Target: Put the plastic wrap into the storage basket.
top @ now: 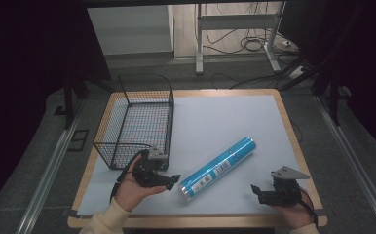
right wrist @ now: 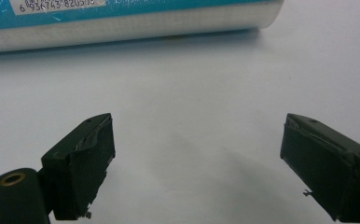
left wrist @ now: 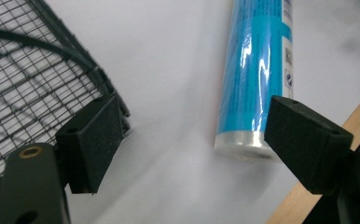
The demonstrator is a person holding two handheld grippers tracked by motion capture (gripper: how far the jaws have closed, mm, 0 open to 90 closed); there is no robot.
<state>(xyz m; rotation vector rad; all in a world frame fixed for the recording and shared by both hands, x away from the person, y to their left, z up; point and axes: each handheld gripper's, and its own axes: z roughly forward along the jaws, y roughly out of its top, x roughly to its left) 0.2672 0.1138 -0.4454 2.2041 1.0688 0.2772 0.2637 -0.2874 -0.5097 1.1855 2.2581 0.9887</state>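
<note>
Two grippers, both with jaws standing wide and nothing clamped between them. In the left gripper view the left gripper (left wrist: 187, 140) frames bare mat, with the near end of the blue tube (left wrist: 255, 79) just beside its right-hand jaw, not touching that I can tell. In the high view that gripper (top: 172, 180) points at the tube's near end (top: 220, 168), which lies flat on the grey mat (top: 225, 117) covering the table (top: 293, 141), slanting away toward the far right. The wire basket (top: 137, 117) stands on the mat just behind the left hand (top: 132, 187). The right gripper (top: 257, 191) sits at the near right, apart from the tube; in its own view (right wrist: 197, 158) the tube (right wrist: 122, 23) lies crosswise beyond the jaws.
</note>
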